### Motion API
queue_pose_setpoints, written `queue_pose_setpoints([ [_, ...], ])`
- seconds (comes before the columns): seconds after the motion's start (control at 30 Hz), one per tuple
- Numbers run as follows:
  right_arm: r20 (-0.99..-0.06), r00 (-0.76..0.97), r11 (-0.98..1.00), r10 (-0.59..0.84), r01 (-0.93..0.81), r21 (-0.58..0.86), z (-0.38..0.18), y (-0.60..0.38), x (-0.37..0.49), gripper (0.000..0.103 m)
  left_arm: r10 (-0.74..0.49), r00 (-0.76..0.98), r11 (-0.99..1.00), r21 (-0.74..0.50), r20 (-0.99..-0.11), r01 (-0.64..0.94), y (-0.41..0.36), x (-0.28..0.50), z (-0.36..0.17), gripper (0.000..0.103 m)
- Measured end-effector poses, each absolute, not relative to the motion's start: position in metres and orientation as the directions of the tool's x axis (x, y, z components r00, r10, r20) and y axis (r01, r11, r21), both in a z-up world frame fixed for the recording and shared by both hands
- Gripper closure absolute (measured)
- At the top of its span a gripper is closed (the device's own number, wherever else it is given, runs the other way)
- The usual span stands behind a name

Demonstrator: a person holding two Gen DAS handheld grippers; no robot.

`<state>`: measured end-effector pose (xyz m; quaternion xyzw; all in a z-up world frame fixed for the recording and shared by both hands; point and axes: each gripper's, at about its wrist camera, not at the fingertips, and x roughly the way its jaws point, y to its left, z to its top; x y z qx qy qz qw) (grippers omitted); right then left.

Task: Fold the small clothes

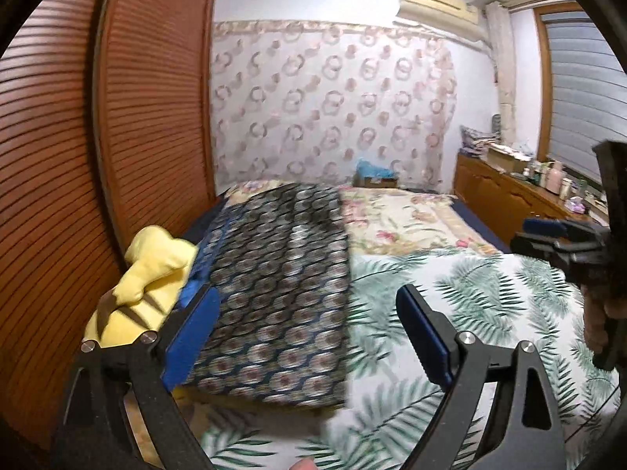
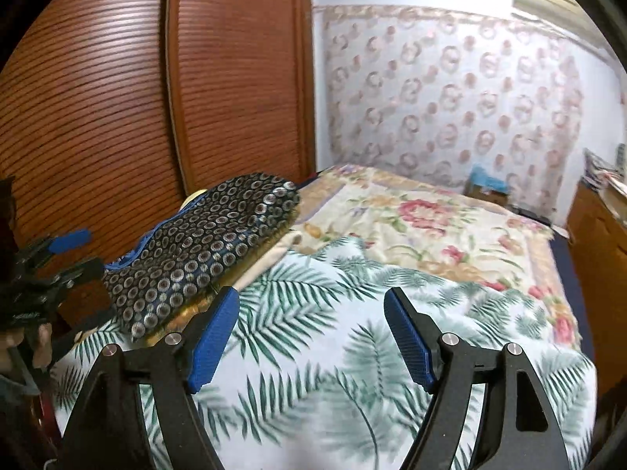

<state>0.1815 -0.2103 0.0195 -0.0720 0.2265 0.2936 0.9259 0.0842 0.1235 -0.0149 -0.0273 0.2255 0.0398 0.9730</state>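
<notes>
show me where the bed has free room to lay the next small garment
Free: the palm-leaf sheet between the dark circle-print cloth and the bed's right edge, and the flowered blanket behind it toward the curtain. Crowded: the left side by the wardrobe doors, with that cloth and the yellow plush toy.

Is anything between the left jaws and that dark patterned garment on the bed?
Nothing visible. The left gripper is open and empty, and the dark patterned garment lies right ahead on the palm-leaf sheet. The yellow plush toy sits off beside it.

Bed (image 2: 564, 258): palm-leaf sheet (image 2: 333, 372), seemingly folded garment (image 2: 203, 250)
</notes>
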Motion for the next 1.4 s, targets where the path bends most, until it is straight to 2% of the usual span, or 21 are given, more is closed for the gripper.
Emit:
queue_pose_setpoints([
  [0.6,-0.379,0.878,0.952,0.294,-0.305,0.032,0.035,-0.265,0.048,0.025,-0.156,0.889,0.987,-0.041,-0.43,0.153,-0.003,0.082,0.017,0.011],
  [1.07,-0.258,0.937,0.972,0.235,-0.23,0.047,0.049,-0.257,-0.019,0.025,-0.137,0.919,0.99,-0.015,-0.371,0.142,-0.025,0.061,0.06,0.011],
  [1.4,-0.259,0.941,0.976,0.216,-0.208,0.058,0.033,-0.247,-0.008,0.025,-0.13,0.929,0.991,-0.011,-0.346,0.135,-0.022,0.051,0.064,0.011],
])
